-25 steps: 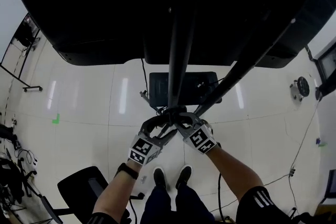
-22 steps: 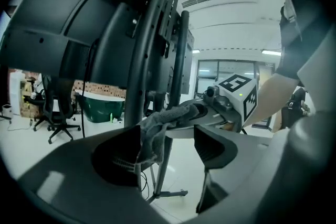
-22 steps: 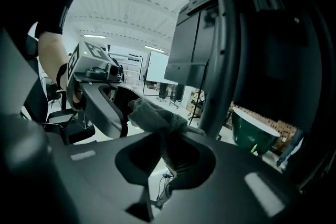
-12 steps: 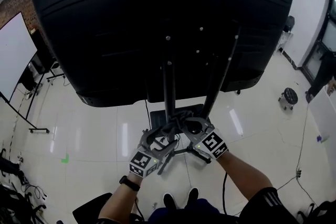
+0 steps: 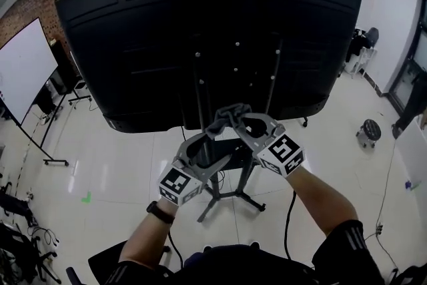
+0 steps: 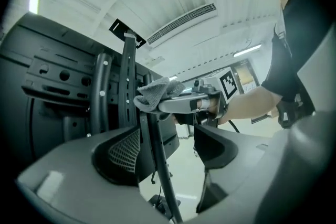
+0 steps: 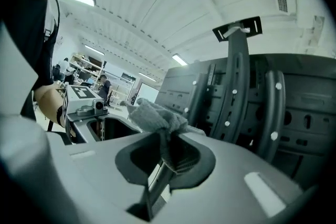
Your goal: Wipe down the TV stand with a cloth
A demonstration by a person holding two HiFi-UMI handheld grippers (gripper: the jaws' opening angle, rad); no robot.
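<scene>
Up behind the TV point(image 5: 133, 43), the right gripper point(image 5: 239, 123) has its jaws clamped on a bunched grey cloth point(image 5: 227, 113), holding it at an upright point(image 6: 128, 86) of the stand; no view shows whether the cloth presses on the metal. The left gripper point(image 5: 212, 147) waits just below with its jaws apart, gripping nothing, while a thin stand pole point(image 6: 157, 165) runs through the gap between them. The likeliest trouble lies in the grip: only a pinch of the cloth sits between the jaws and the rest is bunched above them, so a hard drag along the upright could pull it free or let bare jaw scrape the paint. The open left jaws, so close to the pole, could knock or hook it. A firm sideways push might also shift or rock the stand on its splayed base point(image 5: 233, 197), with the screen's weight carried high above it.
</scene>
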